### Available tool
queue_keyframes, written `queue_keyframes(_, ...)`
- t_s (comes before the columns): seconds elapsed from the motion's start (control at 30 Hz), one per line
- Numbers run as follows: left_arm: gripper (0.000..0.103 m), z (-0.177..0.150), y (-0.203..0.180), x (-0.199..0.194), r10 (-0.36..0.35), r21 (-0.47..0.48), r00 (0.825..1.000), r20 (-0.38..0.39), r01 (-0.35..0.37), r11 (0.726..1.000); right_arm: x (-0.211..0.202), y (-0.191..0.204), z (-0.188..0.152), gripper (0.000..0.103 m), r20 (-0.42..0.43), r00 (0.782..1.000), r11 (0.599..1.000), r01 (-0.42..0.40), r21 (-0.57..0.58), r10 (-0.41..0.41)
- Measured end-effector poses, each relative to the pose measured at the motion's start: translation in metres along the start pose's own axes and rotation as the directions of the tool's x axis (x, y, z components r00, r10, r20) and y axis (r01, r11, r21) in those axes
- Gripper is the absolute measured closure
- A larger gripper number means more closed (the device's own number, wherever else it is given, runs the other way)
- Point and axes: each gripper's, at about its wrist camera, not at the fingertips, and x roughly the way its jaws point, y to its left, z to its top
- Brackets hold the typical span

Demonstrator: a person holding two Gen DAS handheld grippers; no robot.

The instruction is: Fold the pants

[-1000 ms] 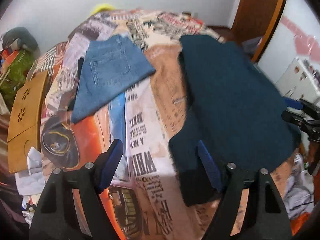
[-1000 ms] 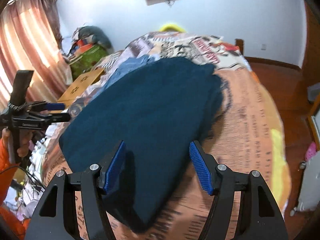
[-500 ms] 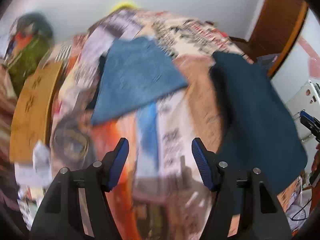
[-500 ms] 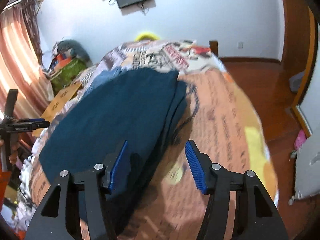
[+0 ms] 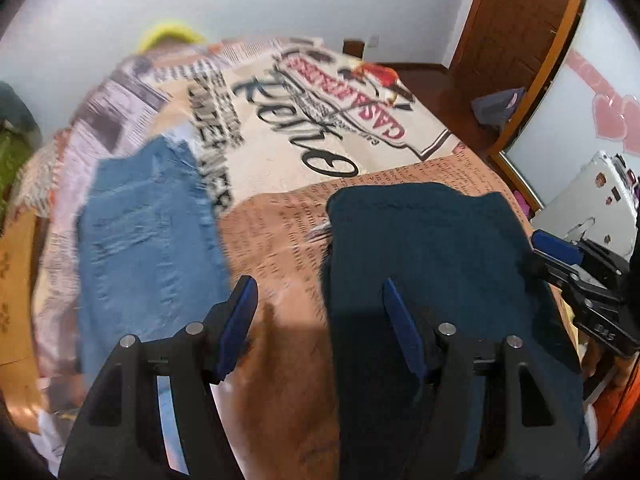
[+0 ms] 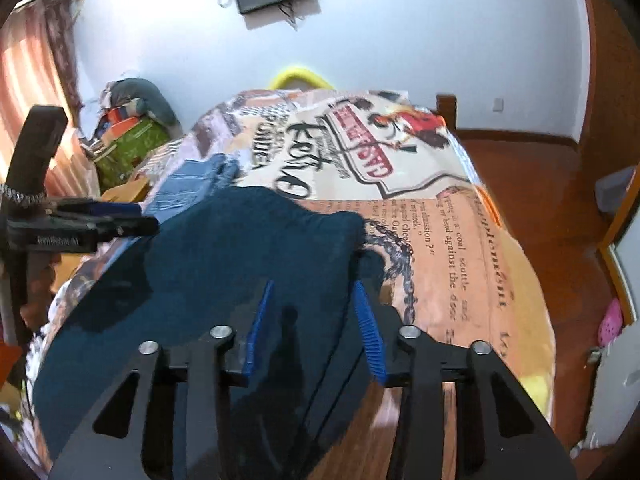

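Observation:
Dark teal pants [image 5: 432, 264] lie flat on the bed, also seen in the right wrist view [image 6: 224, 272]. My left gripper [image 5: 318, 292] is open and empty, hovering over the pants' left edge and the bedspread beside it. My right gripper [image 6: 314, 300] is open and empty, above the pants' right edge. The right gripper also shows at the right of the left wrist view [image 5: 560, 252]. The left gripper shows at the left of the right wrist view [image 6: 116, 218].
Folded blue jeans [image 5: 144, 232] lie on the left of the printed bedspread [image 5: 320, 120]. A wooden board [image 5: 16, 280] lies at the bed's left side. A wooden door [image 5: 516, 40] and a white appliance [image 5: 592, 204] stand to the right. Clutter [image 6: 128, 136] is piled by the curtain.
Both grippers have moved forward along the bed toward its far end. The left gripper swung from the bedspread over to the pants' left edge. Both stay open and empty.

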Motion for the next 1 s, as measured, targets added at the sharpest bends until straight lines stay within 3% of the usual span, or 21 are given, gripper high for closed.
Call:
queue_keyframes(0.07, 0.040, 0.007, 0.000, 0.013, -0.040, 0.004, 0.999, -0.011, 0.040, 0.999, 0.014, -0.011, 0.003, 0.079, -0.019, 1.000, 0.999, 0.011, 0.033, -0.011)
queue_keyframes(0.13, 0.049, 0.012, -0.003, 0.019, -0.071, 0.042, 0.998, -0.003, 0.071, 0.997, 0.024, -0.021, 0.003, 0.082, -0.032, 0.998, 0.994, -0.049, 0.093, 0.052)
queue_keyframes(0.2, 0.068, 0.014, -0.009, 0.021, -0.092, 0.071, 0.996, -0.002, 0.092, 0.993, 0.024, -0.022, 0.003, 0.089, -0.024, 0.996, 0.993, -0.084, 0.082, 0.086)
queue_keyframes(0.23, 0.072, 0.015, -0.013, 0.023, -0.101, 0.090, 0.995, -0.009, 0.101, 0.991, 0.022, -0.020, 0.003, 0.090, -0.021, 0.996, 0.994, -0.081, 0.066, 0.083)
queue_keyframes(0.37, 0.079, 0.016, -0.027, 0.021, -0.016, 0.146, 0.999, 0.030, 0.012, 0.989, 0.007, -0.011, 0.008, 0.093, 0.036, 0.998, 0.998, -0.043, -0.034, 0.045)
queue_keyframes(0.47, 0.079, 0.017, -0.032, 0.026, 0.043, 0.160, 0.998, 0.043, -0.049, 0.986, 0.002, -0.010, 0.015, 0.093, 0.075, 0.997, 0.998, -0.002, -0.066, 0.007)
queue_keyframes(0.67, 0.077, 0.014, -0.031, 0.038, 0.059, 0.169, 0.998, 0.016, -0.061, 0.984, 0.036, -0.013, -0.002, 0.091, -0.028, 0.997, 0.993, 0.065, -0.102, -0.069)
queue_keyframes(0.8, 0.077, 0.013, -0.034, 0.013, 0.075, 0.173, 0.996, 0.038, -0.080, 0.982, 0.011, -0.016, 0.010, 0.087, -0.052, 0.998, 0.997, 0.043, -0.058, -0.046)
queue_keyframes(0.9, 0.077, 0.008, -0.036, -0.021, 0.068, 0.167, 0.994, 0.089, -0.082, 0.983, -0.022, -0.006, 0.016, 0.087, -0.010, 0.998, 0.992, 0.067, -0.108, -0.069)
queue_keyframes(0.97, 0.077, 0.004, -0.038, -0.041, 0.061, 0.167, 0.991, 0.116, -0.080, 0.983, -0.040, 0.000, 0.017, 0.084, 0.018, 0.997, 0.990, 0.071, -0.121, -0.070)
queue_keyframes(1.0, 0.077, 0.001, -0.041, -0.053, 0.058, 0.168, 0.990, 0.132, -0.080, 0.983, -0.055, 0.004, 0.018, 0.077, 0.035, 0.997, 0.990, 0.068, -0.121, -0.064)
